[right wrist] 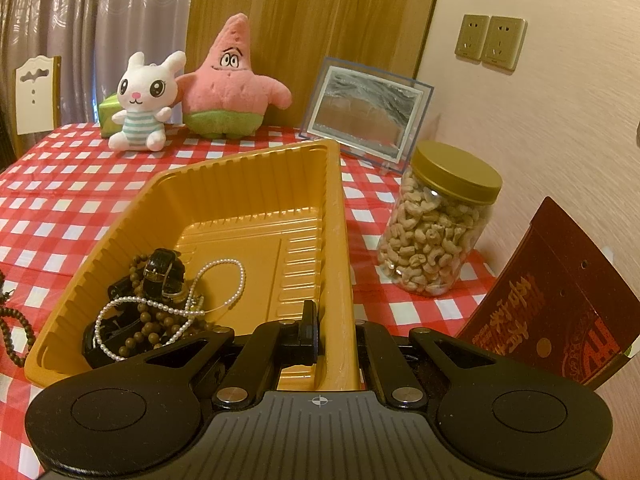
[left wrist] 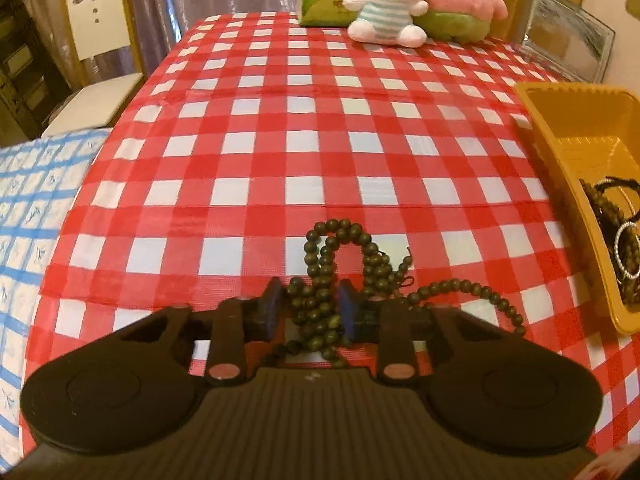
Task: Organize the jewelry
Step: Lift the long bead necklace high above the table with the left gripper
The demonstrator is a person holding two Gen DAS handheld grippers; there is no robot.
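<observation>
Two grippers were at work over the red-checked tablecloth [left wrist: 280, 152]. The left gripper [left wrist: 310, 308] had its fingers on both sides of a bunched strand of dark wooden beads [left wrist: 320, 280]; the blue pads sat against the bundle, so I judged the fingers closed on it, though whether it was already lifted could not be told. Loose loops of the strand spread forward and to the right of the fingers, lying on the cloth.

The yellow tray [right wrist: 332, 216] stood to the right of the beads, near but apart from them. The right gripper [right wrist: 336, 332] held the tray's right wall between its fingers, one finger inside and one outside, closed on the wall as far as I could see. Inside the tray, at its near left corner, lay a pearl string [right wrist: 168, 304], a black watch [right wrist: 164, 272] and more brown beads.

The relation that mattered was simple: the tray lay to the right of the left gripper, with its left wall facing the beads. In my judgement the next move would carry the strand to the right and over that wall, and the trailing loops could catch on the rim. A cashew jar [right wrist: 436, 240] stood beyond the tray, out of the way.
</observation>
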